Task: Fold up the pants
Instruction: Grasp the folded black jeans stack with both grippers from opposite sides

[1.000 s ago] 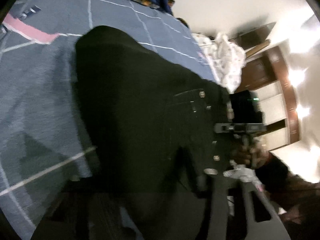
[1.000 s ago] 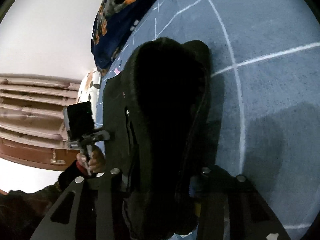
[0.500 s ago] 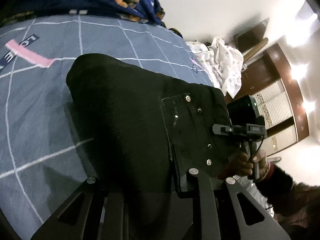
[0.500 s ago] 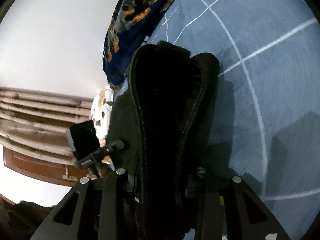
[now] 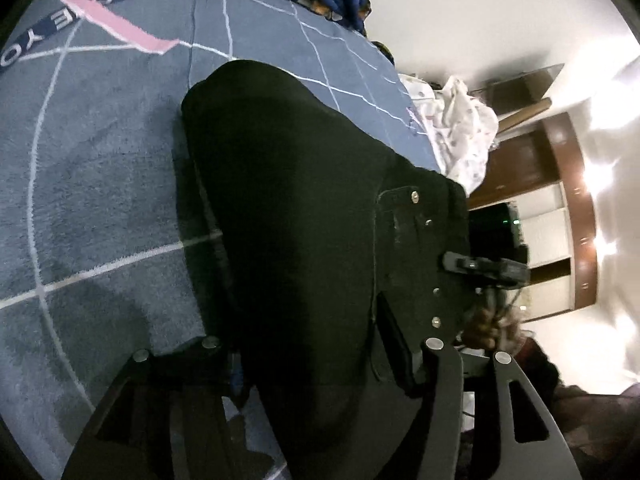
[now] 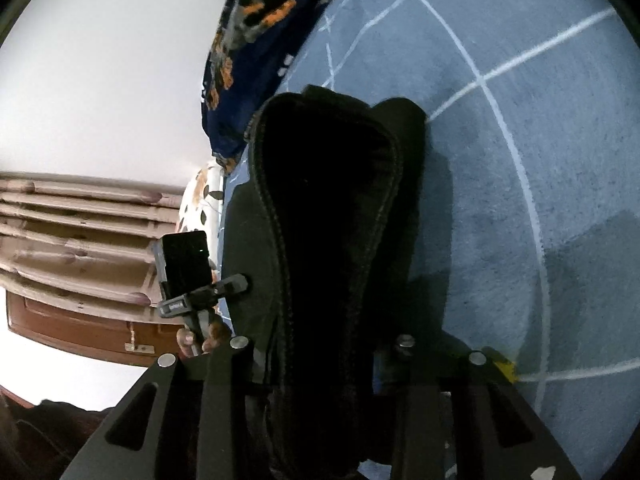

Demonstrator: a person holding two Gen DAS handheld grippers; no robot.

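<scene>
Black pants [image 5: 304,216] lie folded in a thick bundle on the blue-grey bedspread [image 5: 100,184]. My left gripper [image 5: 320,364] is shut on the near end of the pants, cloth bunched between its fingers. A pocket with metal rivets [image 5: 416,198] shows on the right side. In the right wrist view the pants [image 6: 336,240] rise as a stitched ridge between the fingers, and my right gripper [image 6: 324,352] is shut on them. The other gripper with its black camera [image 6: 186,264] shows at left.
A dark blue and orange patterned blanket [image 6: 256,32] lies at the far edge of the bed. A white spotted cloth [image 5: 460,128] is heaped beyond the bed's corner. A pink stripe [image 5: 116,26] marks the bedspread. Wooden furniture [image 5: 560,208] stands beyond.
Both grippers have stayed shut on the pants. The left wrist view has swung and tilted, so the bundle shifted in view; the pants moved slightly over the bedspread.
</scene>
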